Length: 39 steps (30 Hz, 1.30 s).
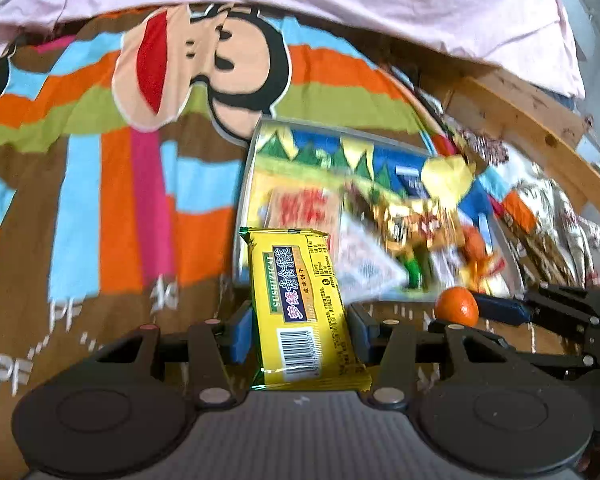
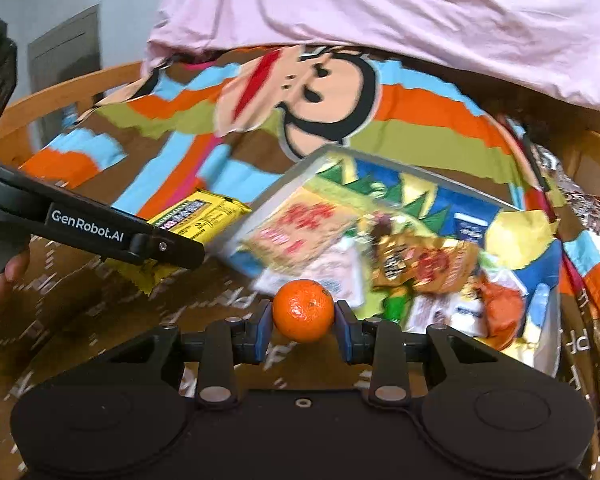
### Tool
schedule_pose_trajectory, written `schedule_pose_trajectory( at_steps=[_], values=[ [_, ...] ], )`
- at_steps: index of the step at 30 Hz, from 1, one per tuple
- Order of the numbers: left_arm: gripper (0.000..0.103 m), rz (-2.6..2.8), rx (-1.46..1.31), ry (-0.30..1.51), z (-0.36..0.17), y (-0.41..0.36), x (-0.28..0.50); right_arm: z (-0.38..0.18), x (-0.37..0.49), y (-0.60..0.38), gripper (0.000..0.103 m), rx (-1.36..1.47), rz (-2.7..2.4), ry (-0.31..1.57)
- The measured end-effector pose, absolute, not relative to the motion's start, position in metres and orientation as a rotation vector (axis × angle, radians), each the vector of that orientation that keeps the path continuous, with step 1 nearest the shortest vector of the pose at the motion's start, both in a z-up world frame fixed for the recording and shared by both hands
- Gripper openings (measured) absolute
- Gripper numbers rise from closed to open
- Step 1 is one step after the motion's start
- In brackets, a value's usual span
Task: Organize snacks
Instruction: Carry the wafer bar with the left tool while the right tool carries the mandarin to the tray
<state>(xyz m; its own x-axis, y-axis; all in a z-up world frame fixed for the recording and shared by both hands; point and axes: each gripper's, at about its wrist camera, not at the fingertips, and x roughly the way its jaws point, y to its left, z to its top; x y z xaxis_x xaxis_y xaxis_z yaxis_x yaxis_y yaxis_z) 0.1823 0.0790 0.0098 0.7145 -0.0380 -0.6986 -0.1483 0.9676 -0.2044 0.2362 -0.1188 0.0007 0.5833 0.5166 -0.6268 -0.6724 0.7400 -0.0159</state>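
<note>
My left gripper (image 1: 296, 328) is shut on a yellow biscuit packet (image 1: 304, 304), held just short of the snack tin's near edge. The packet also shows in the right wrist view (image 2: 204, 220) beside the left gripper's black arm (image 2: 100, 236). My right gripper (image 2: 303, 322) is shut on a small orange mandarin (image 2: 303, 310), held in front of the tin. The mandarin also shows in the left wrist view (image 1: 458, 306). The open colourful tin (image 2: 476, 196) holds several snack packets, among them a gold one (image 2: 420, 264).
Everything lies on a striped cartoon-monkey bedsheet (image 1: 112, 184). A pink blanket (image 2: 380, 8) is bunched at the back. A wooden bed rail (image 1: 540, 128) runs along the right, with more snack bags (image 1: 556, 216) beside the tin.
</note>
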Motion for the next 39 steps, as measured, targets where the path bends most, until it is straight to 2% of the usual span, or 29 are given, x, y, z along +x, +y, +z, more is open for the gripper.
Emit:
schedule_pose_trajectory(
  at_steps=[17, 31, 39],
  values=[
    [0.053, 0.025, -0.296, 0.668, -0.022, 0.024, 0.291, -0.034, 0.307, -0.187, 0.035, -0.194, 0.467, 0.616],
    [0.053, 0.05, -0.246, 0.674, -0.042, 0.0, 0.312, -0.043, 0.324, -0.179, 0.035, -0.202, 0.464, 0.631],
    [0.054, 0.043, -0.275, 0.705, -0.044, 0.003, 0.311, -0.04, 0.323, -0.178, 0.045, -0.202, 0.466, 0.631]
  ],
)
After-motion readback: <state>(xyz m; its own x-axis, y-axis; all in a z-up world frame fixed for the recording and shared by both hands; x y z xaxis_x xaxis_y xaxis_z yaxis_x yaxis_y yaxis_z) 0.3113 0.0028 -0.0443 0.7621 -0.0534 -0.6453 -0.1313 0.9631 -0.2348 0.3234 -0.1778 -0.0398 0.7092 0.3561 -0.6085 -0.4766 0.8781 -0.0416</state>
